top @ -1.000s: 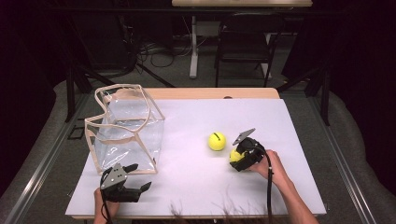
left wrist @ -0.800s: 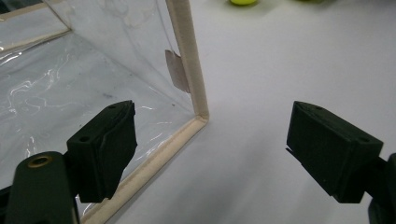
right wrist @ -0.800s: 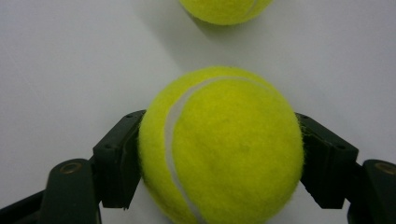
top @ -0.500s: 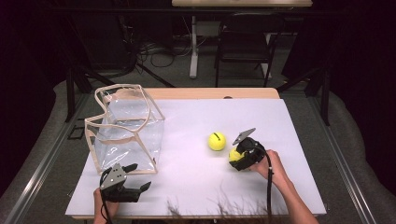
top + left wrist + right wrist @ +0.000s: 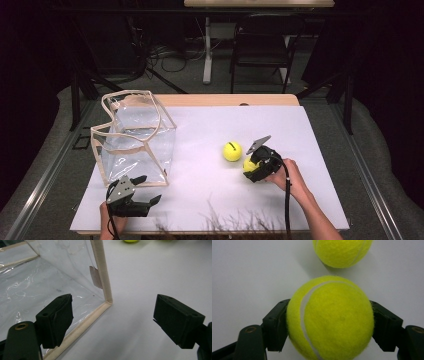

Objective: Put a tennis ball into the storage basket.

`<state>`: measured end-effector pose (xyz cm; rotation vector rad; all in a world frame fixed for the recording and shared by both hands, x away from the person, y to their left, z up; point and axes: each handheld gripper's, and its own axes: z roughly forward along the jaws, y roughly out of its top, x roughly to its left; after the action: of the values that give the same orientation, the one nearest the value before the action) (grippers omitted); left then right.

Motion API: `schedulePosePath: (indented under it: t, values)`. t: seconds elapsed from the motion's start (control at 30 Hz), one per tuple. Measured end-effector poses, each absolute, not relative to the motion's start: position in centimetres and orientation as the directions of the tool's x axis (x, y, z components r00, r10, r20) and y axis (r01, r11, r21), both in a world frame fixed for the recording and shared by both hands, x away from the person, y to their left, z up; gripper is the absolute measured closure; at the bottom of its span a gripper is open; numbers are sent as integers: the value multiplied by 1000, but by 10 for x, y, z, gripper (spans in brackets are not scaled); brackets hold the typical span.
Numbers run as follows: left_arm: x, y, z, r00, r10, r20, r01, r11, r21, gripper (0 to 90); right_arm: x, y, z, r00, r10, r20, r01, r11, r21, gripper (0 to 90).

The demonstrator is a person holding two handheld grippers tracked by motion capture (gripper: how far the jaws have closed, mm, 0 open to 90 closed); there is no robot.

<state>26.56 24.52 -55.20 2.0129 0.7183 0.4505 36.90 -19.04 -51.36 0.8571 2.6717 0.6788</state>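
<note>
High view, room: the white table (image 5: 200, 200) had lots of bare surface in the middle. A clear bag (image 5: 134, 137) with cream trim stood near the 9 o'clock edge, close to that side's border.
High view, left gripper (image 5: 142, 192): sat at about 7 o'clock by the near edge, jaws spread wide, just below the bag's near corner.
High view, right gripper (image 5: 250, 167): around 4 o'clock, clamped on a tennis ball (image 5: 248, 163). A second tennis ball (image 5: 232, 151) lay loose just beside it, toward 10 o'clock from the gripper.
Left gripper view: jaws apart with nothing between them; the bag's bottom corner (image 5: 108, 301) sat ahead between them, nearer the left jaw, open table off to 3 o'clock.
Right gripper view: held ball (image 5: 329, 317) was squeezed between both jaws, touching each; the loose one (image 5: 342, 251) lay at 12 o'clock, slightly apart.
</note>
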Motion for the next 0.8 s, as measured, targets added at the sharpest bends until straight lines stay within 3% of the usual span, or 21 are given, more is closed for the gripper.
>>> schedulePosePath:
  t: [0.8]
  values:
    - [266,245,-552,762,647,34,306,-406,861,159,368,-168,-505,-832,545,-104,439,762,476,259]
